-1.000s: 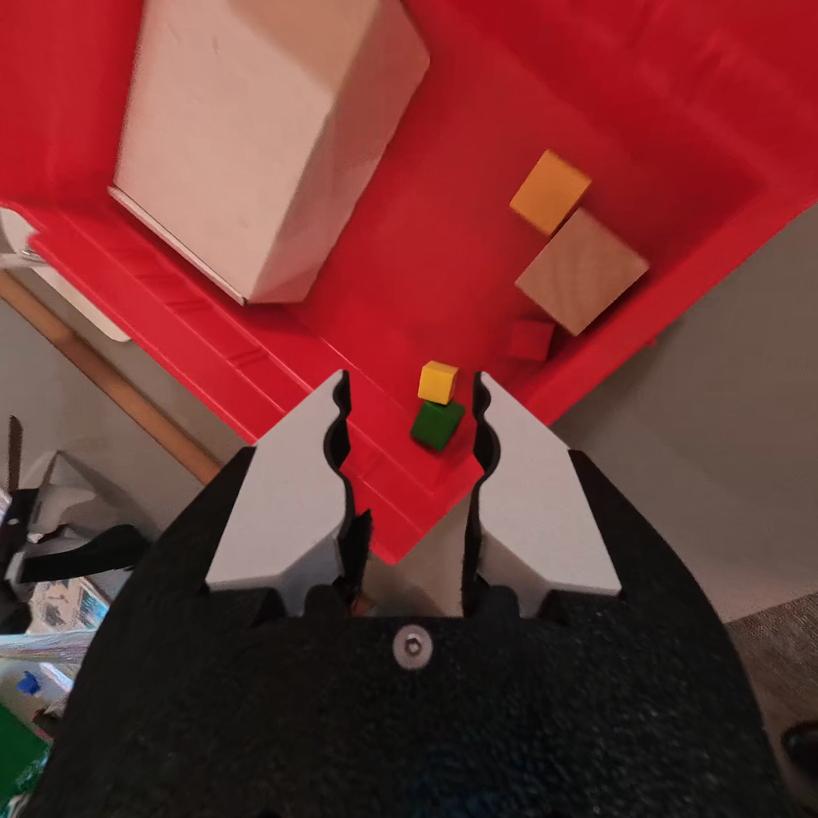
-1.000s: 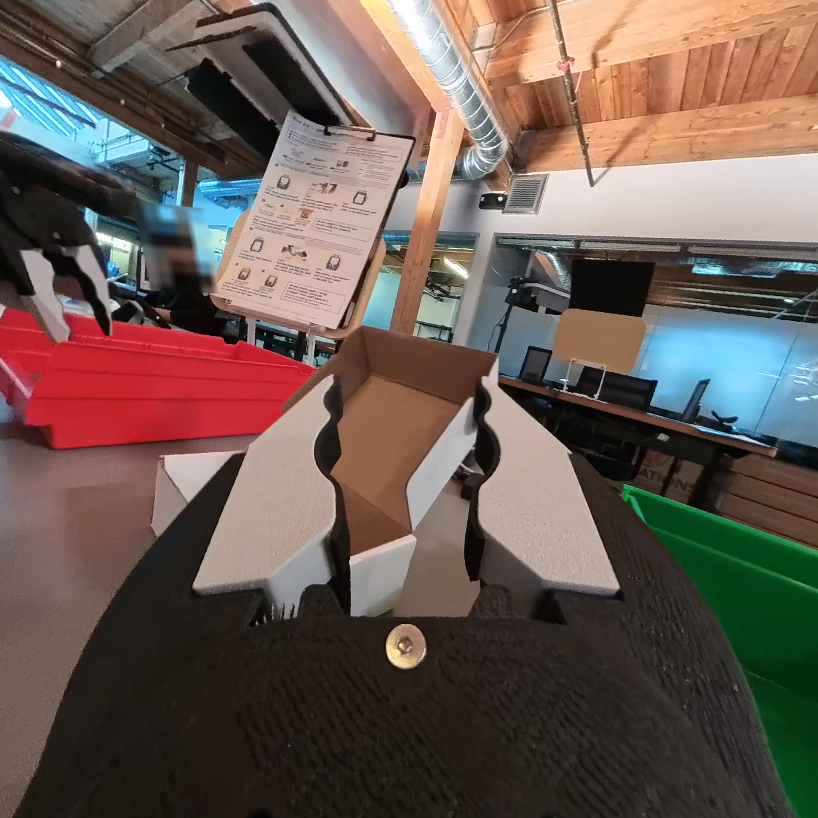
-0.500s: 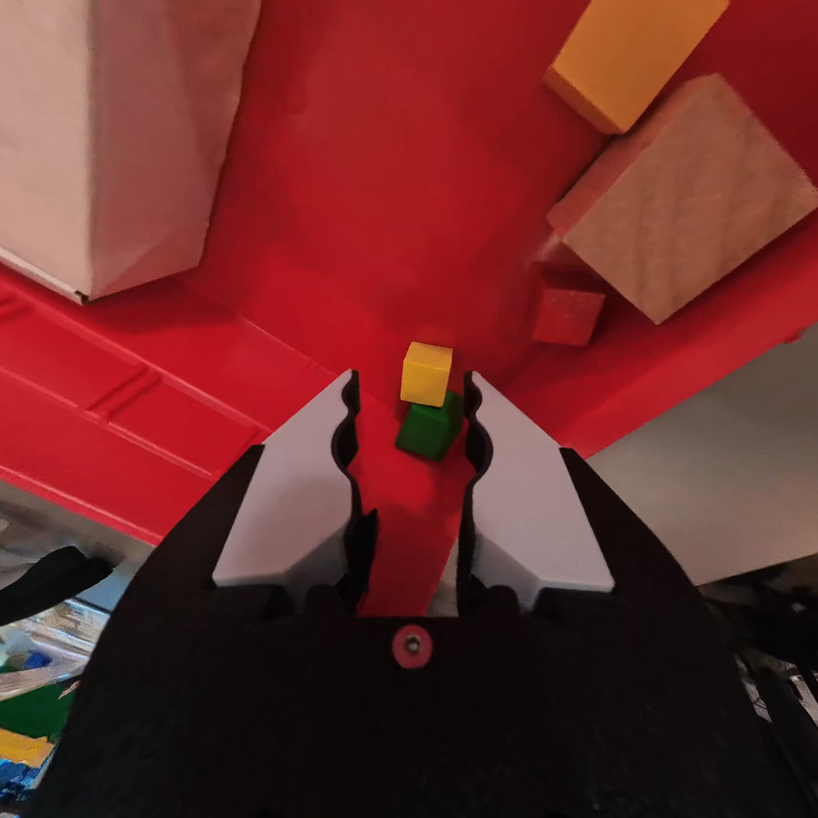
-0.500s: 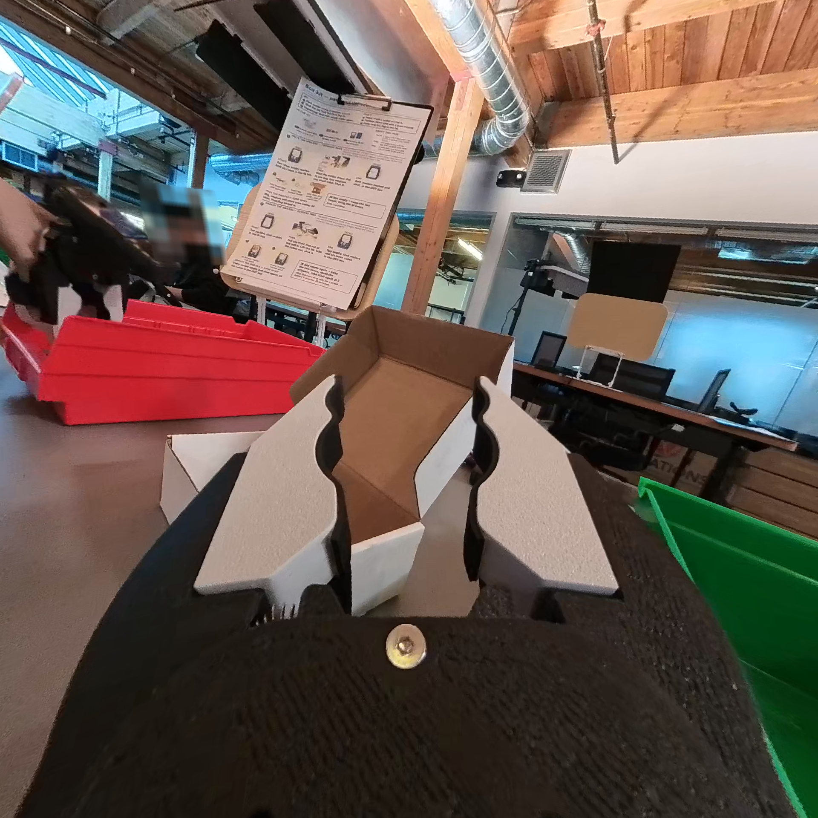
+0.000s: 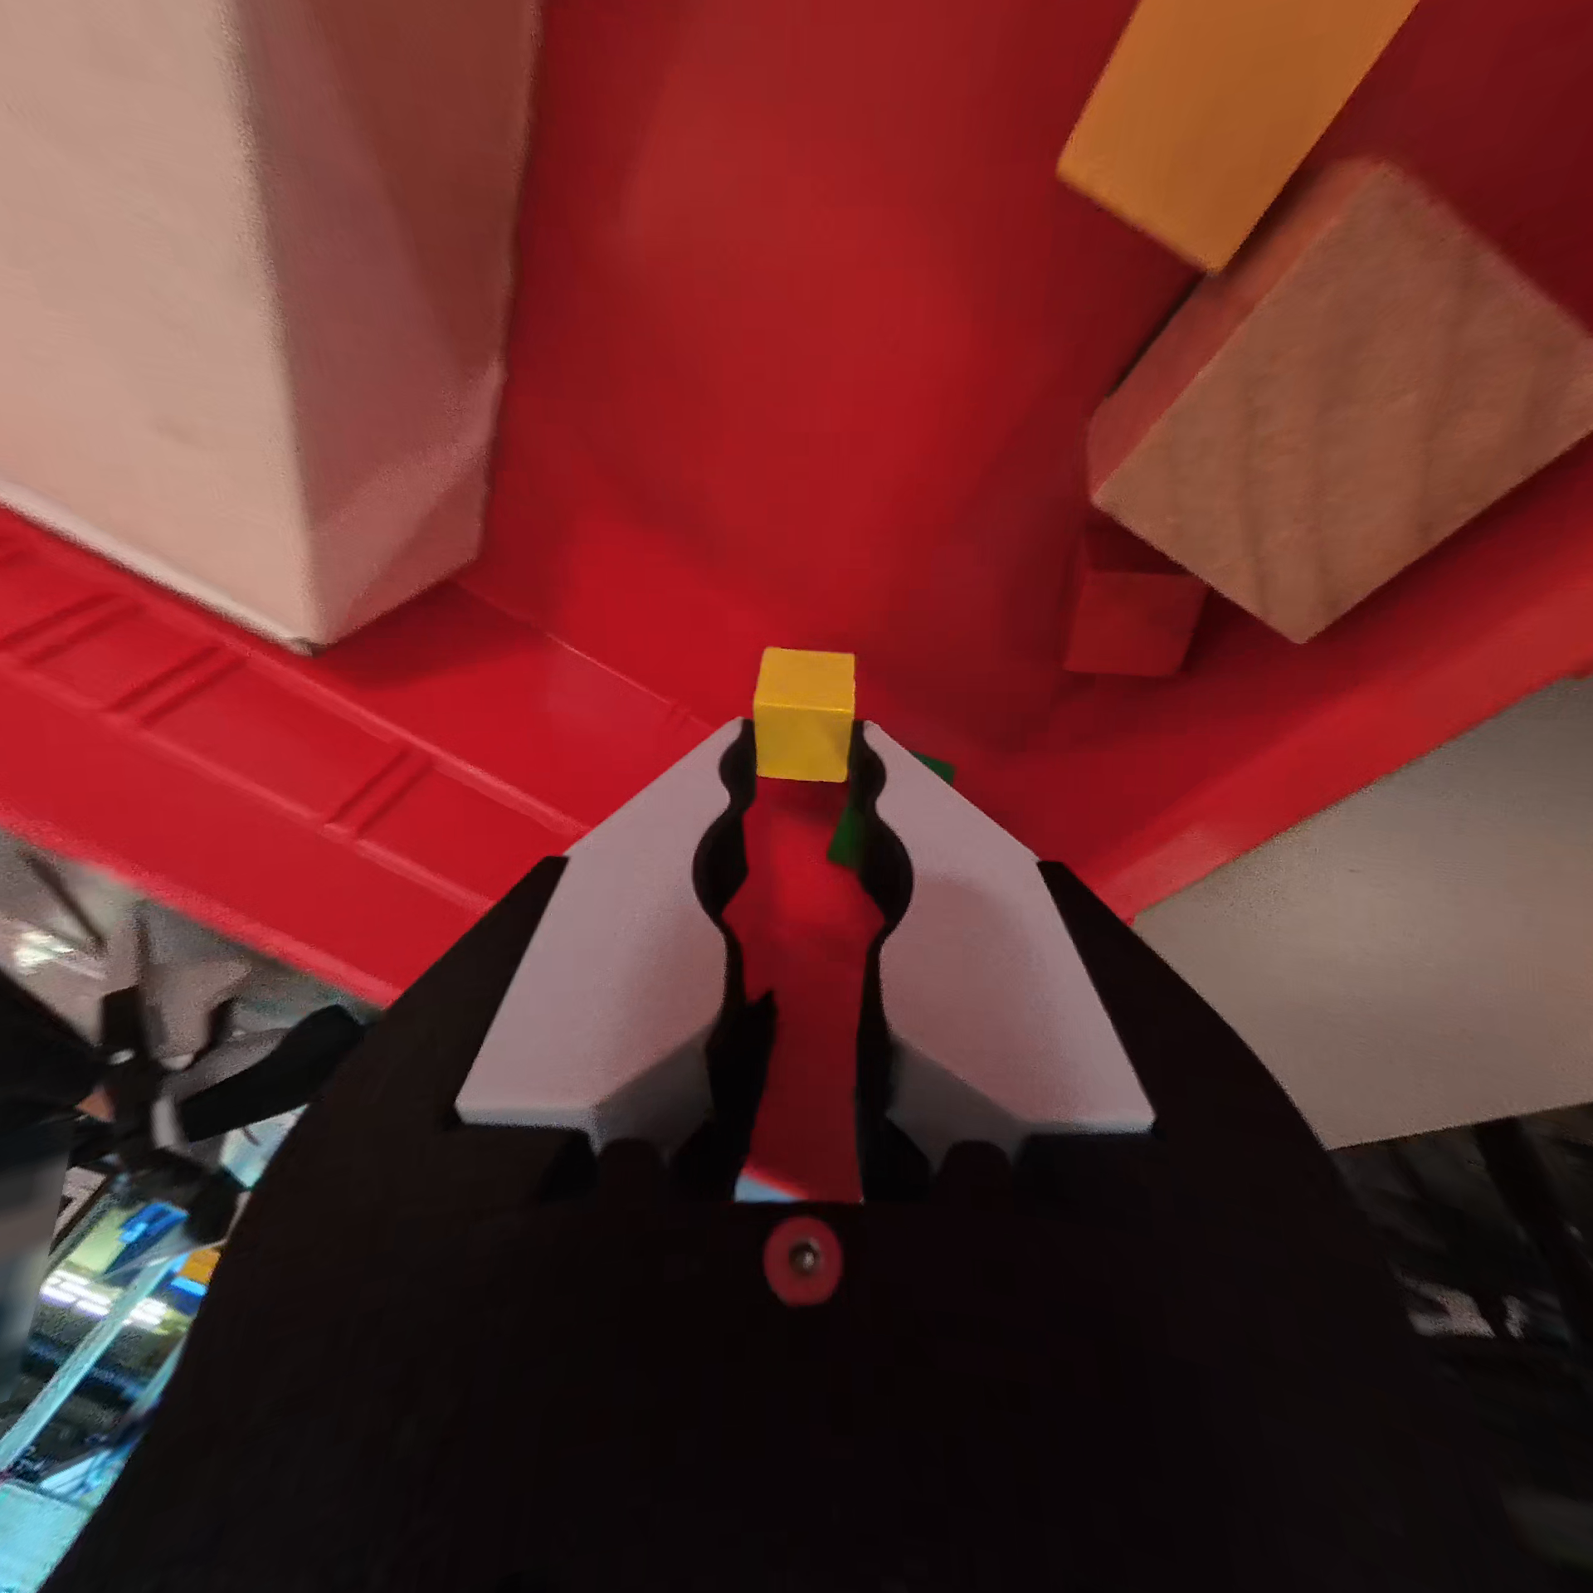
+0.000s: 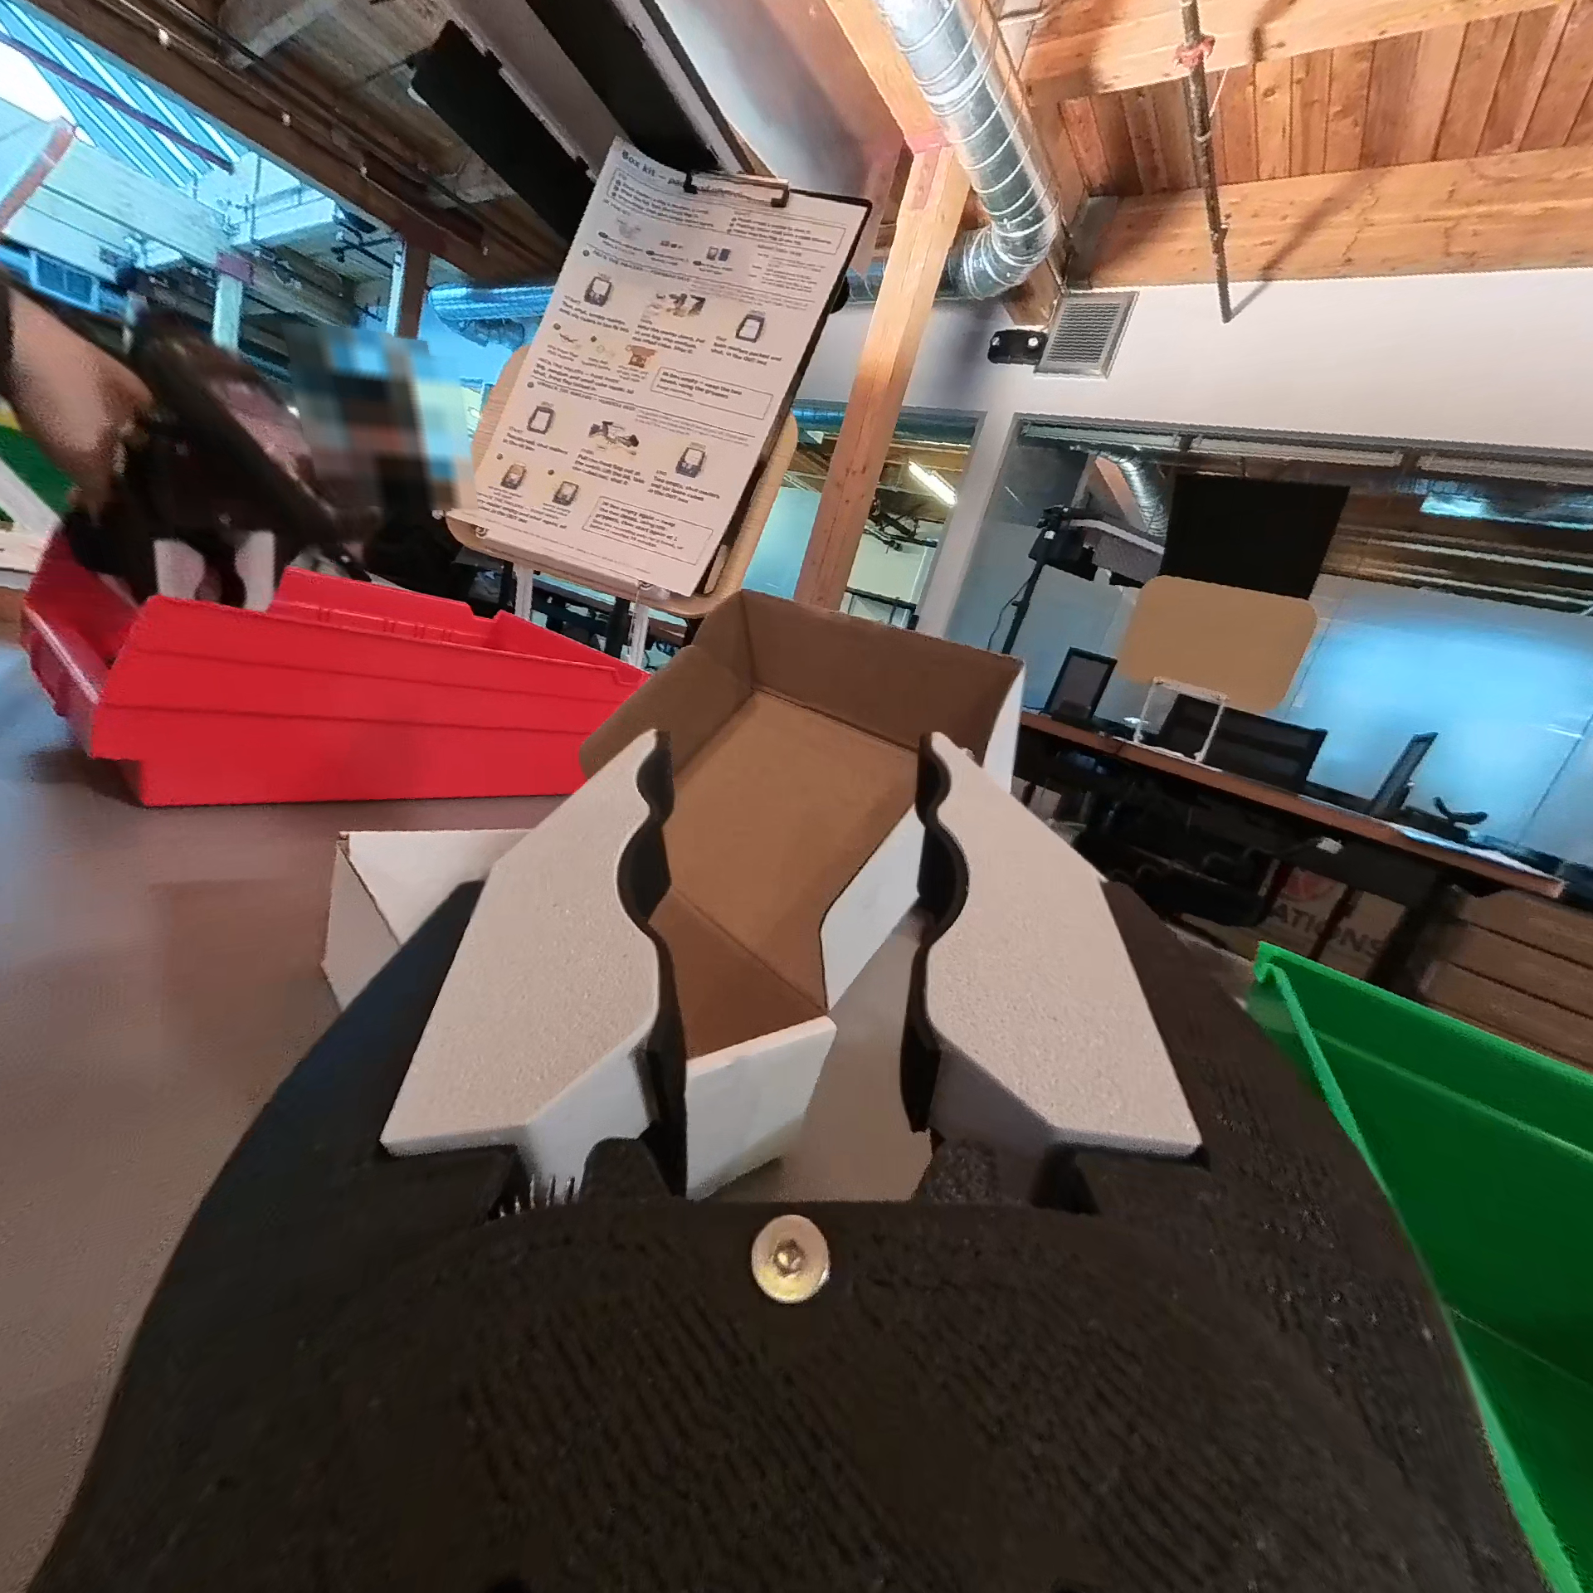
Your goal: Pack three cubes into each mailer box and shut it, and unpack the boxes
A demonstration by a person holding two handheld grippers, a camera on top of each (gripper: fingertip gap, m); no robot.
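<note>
The left tool (image 5: 803, 741) pinches the small yellow cube (image 5: 803, 715) by its flat sides inside the red bin (image 5: 259, 776). It looks light, hard and smooth. The right tool (image 6: 793, 776) is open.

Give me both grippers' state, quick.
Left gripper: closed on the yellow cube, pads against its sides, in the red bin.
Right gripper: open, holding nothing, in front of the open mailer box.

A clipboard (image 6: 681, 379) of illustrated instructions stands behind the grey-brown counter (image 6: 146, 965), beside a wooden post (image 6: 871, 414) and silver duct (image 6: 983, 146). Office desks (image 6: 1293, 802) and a dark wall screen (image 6: 1250, 534) line the background.
</note>
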